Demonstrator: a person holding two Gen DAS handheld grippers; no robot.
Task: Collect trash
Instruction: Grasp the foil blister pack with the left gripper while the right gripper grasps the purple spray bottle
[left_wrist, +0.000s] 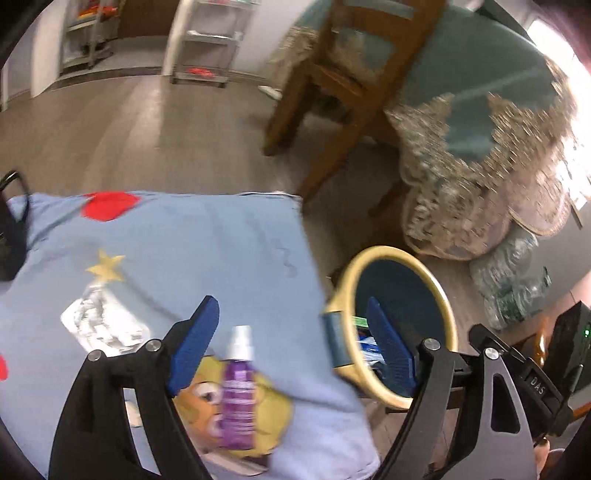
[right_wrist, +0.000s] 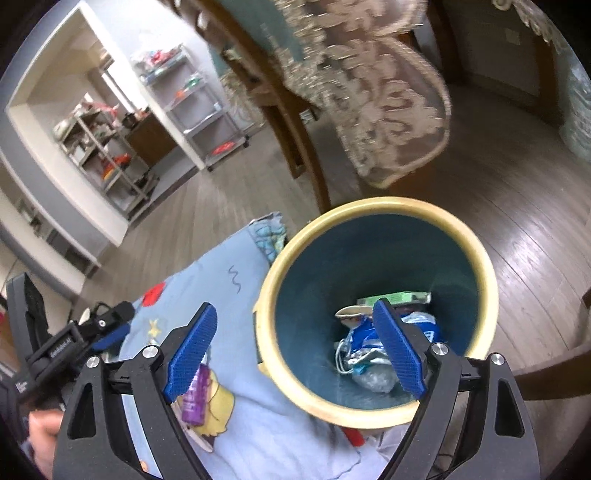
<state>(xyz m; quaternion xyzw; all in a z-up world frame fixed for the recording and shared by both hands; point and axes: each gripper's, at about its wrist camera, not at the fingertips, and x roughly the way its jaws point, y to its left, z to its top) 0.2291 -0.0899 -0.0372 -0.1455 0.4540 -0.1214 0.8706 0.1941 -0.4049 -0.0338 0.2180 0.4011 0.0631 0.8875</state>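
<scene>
Bottle (right_wrist: 195, 398) half hidden behind open right hand-held gripper (right_wrist: 295, 350); left hand-held gripper (left_wrist: 291, 347) open.

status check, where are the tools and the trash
Both tools open, empty: left, right. Purple bottle on blanket. Bin beside it. Nothing blocking.

home: wooden chair (left_wrist: 332, 74), lace tablecloth (left_wrist: 480, 166)

Bin (right_wrist: 376, 413) mouth open upward – way in free from above, but its bottom is packed w/ wrappers (right_wrist: 369, 343). Bin rim sits right against the blue cloth's (left_wrist: 184, 240) edge, no gap between. On the cloth, a purple bottle (left_wrist: 238, 398) and foil pack (left_wrist: 99, 325) lie apart – cloth between them bare. Chair legs (left_wrist: 295, 110) and draped table (left_wrist: 480, 166) crowd the floor behind the bin.
</scene>
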